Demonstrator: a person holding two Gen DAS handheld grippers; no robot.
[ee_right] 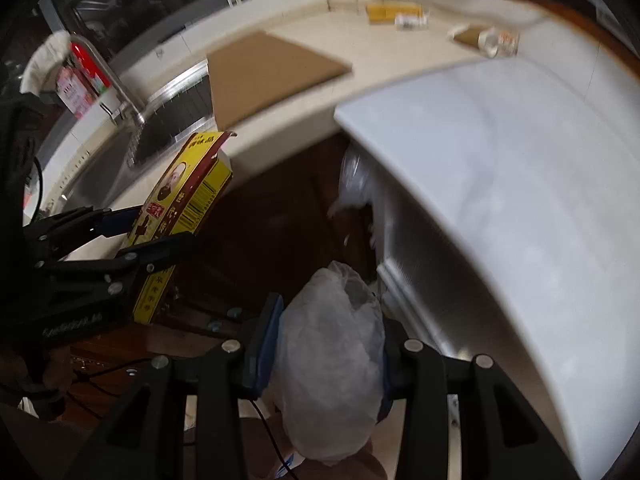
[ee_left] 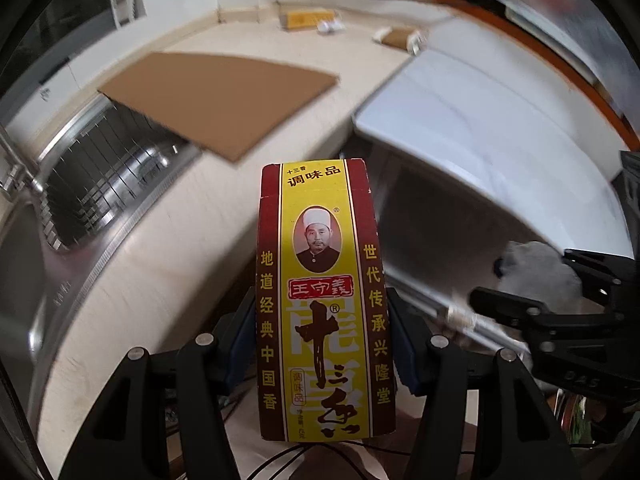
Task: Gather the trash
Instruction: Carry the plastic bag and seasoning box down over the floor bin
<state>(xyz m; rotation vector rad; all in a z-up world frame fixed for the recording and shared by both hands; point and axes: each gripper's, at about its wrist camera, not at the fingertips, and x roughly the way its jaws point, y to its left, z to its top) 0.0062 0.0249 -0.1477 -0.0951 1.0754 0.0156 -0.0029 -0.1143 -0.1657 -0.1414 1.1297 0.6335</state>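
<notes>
Currently held: spice box (ee_left: 320,300) clamped in left gripper (ee_left: 322,340); crumpled plastic bag (ee_right: 332,360) clamped in right gripper (ee_right: 326,364).
Left: small packets (ee_right: 408,20) on far counter (ee_left: 160,264).

Left tongs (ee_left: 324,344) angled downward, clamped on a carton, right tongs (ee_right: 326,344) alongside, pinching a bag

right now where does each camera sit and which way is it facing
Left wrist: on the left gripper, looking down past its yellow-and-red cardboard spice box at the pale countertop; the right gripper shows.
Right wrist: on the right gripper, clamping a crumpled clear plastic bag.
Shared: box, brown cardboard sheet, steel sink.
</notes>
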